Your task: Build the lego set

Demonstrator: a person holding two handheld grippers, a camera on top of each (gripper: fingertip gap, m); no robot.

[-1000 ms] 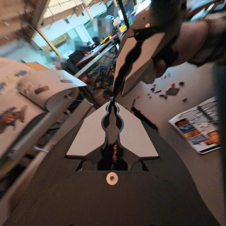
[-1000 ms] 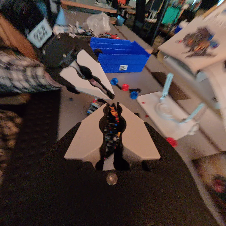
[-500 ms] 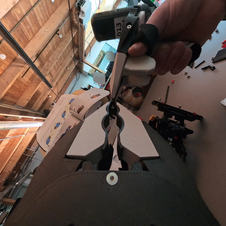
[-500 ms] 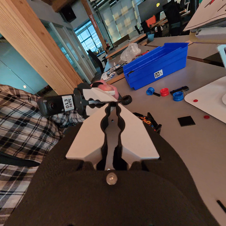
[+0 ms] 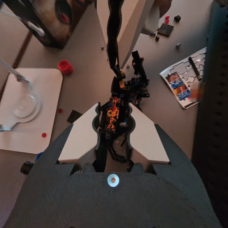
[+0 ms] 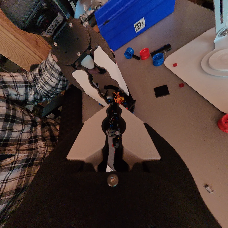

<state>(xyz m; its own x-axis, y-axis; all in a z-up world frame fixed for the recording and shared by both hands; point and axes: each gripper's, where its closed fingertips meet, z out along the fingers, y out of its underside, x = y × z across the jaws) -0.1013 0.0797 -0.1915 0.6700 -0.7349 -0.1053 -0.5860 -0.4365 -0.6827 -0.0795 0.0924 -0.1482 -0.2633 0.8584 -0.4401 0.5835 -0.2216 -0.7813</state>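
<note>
Grey desk [image 5: 86, 86] is carrying the whole job. Black beam-and-pin lego chassis with an orange flame-print panel [image 5: 112, 118] is lying mid-desk, partly built: frame, panel and blue pins are on, no wheels fitted yet, so I'd judge it well short of done.

Left gripper [image 5: 113, 107] is hovering over the chassis, jaws spread either side of the printed panel, not clamping. Right gripper [image 5: 116, 67] is coming in from the far side, jaws pressed together on a small dark piece at the chassis's yellow-tipped end; can't tell exactly what piece.

Still loose:
- blue plastic parts bin [image 6: 133, 18] at the desk's far edge
- white stand base [image 5: 30, 111] just beside the chassis, crowding the left side
- printed set box [image 5: 49, 22], sticker sheet [image 5: 178, 86]
- blue and red wheel hubs [image 6: 144, 54] near the bin, another red hub [image 5: 65, 66]
- black square tile [image 6: 161, 91], small pins scattered

Nothing is blocking the chassis itself; the two grippers are working nose to nose, tight clearance.
</note>
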